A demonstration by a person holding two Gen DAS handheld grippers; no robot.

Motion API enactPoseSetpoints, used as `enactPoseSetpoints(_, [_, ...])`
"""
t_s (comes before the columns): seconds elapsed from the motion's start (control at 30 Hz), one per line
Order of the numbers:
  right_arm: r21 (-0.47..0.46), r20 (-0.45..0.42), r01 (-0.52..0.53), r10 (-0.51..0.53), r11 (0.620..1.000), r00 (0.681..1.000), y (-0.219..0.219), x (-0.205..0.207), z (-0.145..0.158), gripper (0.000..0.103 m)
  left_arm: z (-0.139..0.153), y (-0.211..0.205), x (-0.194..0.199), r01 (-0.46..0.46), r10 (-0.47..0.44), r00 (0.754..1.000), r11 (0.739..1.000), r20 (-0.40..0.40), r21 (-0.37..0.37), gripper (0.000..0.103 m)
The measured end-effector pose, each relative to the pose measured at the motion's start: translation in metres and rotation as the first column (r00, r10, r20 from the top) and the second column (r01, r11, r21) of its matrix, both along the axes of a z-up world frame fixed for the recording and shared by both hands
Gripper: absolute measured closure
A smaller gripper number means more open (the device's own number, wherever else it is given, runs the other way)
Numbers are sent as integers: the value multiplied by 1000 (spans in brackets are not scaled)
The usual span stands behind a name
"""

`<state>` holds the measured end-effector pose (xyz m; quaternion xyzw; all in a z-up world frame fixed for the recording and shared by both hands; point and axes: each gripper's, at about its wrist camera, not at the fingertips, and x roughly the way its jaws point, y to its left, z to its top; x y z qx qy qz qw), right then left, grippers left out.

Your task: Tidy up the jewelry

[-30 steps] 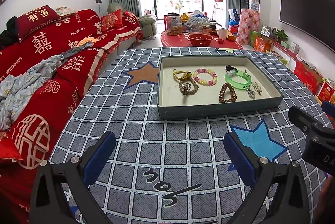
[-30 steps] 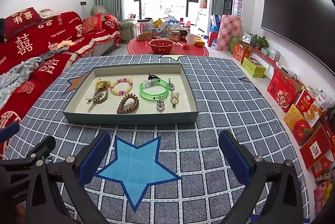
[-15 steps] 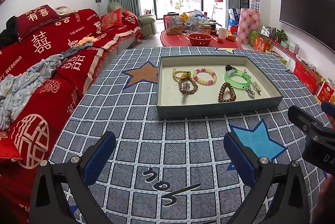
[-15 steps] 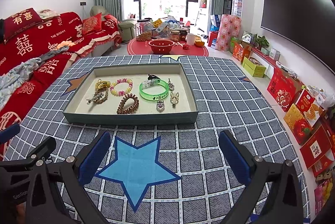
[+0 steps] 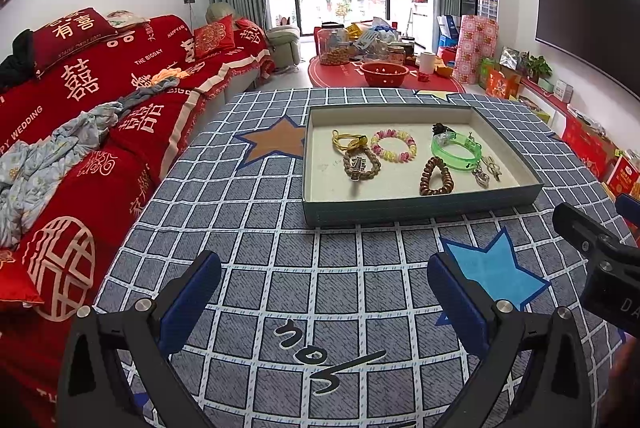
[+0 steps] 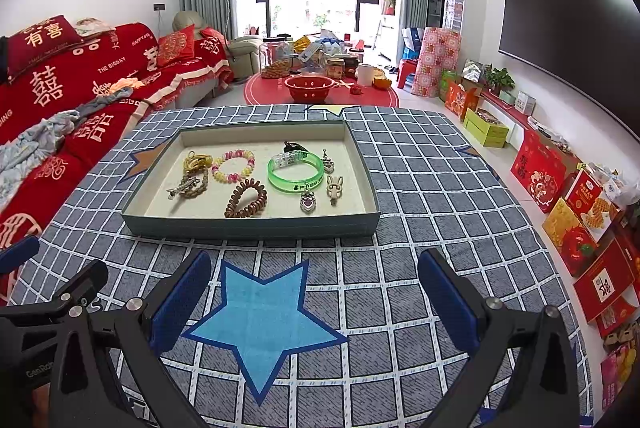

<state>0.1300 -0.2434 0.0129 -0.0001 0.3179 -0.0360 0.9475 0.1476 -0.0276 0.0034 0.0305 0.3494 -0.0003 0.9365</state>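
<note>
A shallow grey-green tray (image 5: 420, 212) (image 6: 248, 226) sits on the checked tablecloth. In it lie a green bangle (image 5: 456, 150) (image 6: 295, 172), a pink and yellow bead bracelet (image 5: 393, 146) (image 6: 234, 166), a brown coil hair tie (image 5: 436, 177) (image 6: 245, 198), a gold cord (image 5: 348, 141), a braided bracelet with a metal clip (image 5: 360, 164) (image 6: 190, 185), and small charms (image 6: 308, 200). My left gripper (image 5: 324, 292) is open and empty, well short of the tray. My right gripper (image 6: 314, 288) is open and empty above a blue star (image 6: 262, 320).
A red sofa (image 5: 80, 132) with loose clothes runs along the left of the table. A red round table (image 6: 320, 92) with a bowl and jars stands beyond. Boxes (image 6: 580, 220) line the floor at right under a wall TV. The right gripper's body shows in the left wrist view (image 5: 600, 252).
</note>
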Motion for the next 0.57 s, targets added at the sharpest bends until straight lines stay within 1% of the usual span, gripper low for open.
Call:
enactPoseSetpoints(0.3, [1, -2, 0, 0, 1000, 1000, 1, 0, 0, 0, -1, 0, 1, 0, 0, 1000, 1000, -1, -10, 0])
enactPoseSetpoints(0.47, [2, -2, 1, -1, 1000, 1000, 1, 0, 0, 0, 1, -1, 1, 2, -3, 1000, 1000, 13, 10, 0])
enactPoseSetpoints(0.57, [2, -2, 0, 0, 1000, 1000, 1, 0, 0, 0, 2, -2, 0, 13, -13, 1000, 1000, 8, 4, 0])
